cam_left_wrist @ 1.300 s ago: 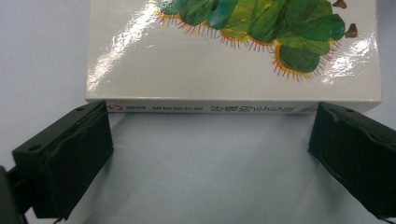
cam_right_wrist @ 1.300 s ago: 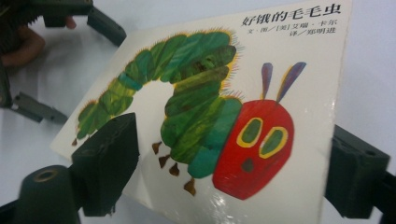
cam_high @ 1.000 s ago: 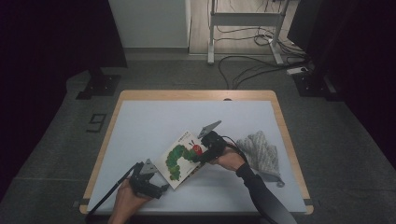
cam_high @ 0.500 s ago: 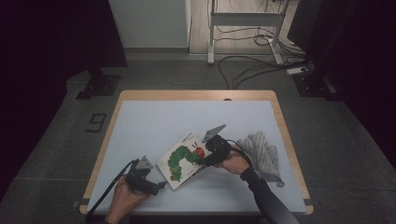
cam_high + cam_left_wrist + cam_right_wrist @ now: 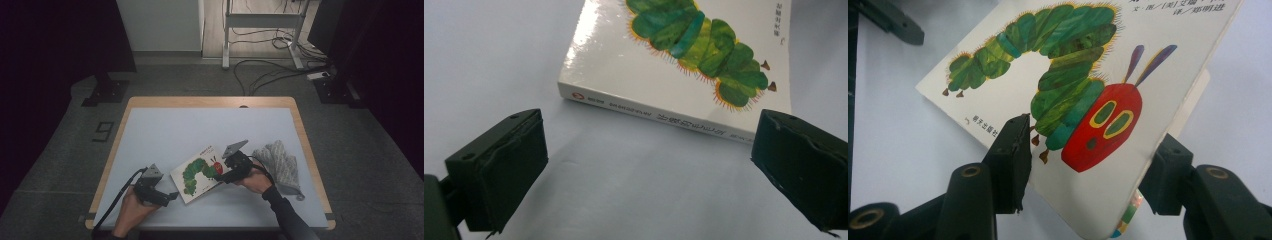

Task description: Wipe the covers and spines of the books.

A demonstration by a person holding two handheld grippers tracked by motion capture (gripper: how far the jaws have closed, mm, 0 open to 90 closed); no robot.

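Near the table's (image 5: 150, 130) front edge, about mid-width, the book (image 5: 200, 172) lies cover up, spine toward the L gripper (image 5: 167, 196).

R gripper (image 5: 1083, 165): jaws straddle the book's near corner, one pad over the cover, the other beyond the book's other edge. Jaws have just been closing with the book between them; firm contact cannot be confirmed, so treat the grip as incomplete.

L gripper: jaws wide apart, nothing between them, pointed at the spine, just short of it.

Risks (est.):
- Corner-only hold. Lifting from here may pivot the book or peel the cover open, since the pages show a gap under the cover at that corner.
- Glossy cover; pads may slip.
- A push from the R side may slide the book into the L jaws.

Surroundings: a grey glove (image 5: 280, 165) lies near the right edge, beside the R hand (image 5: 257, 181), apart from the book. Nothing blocks either gripper.
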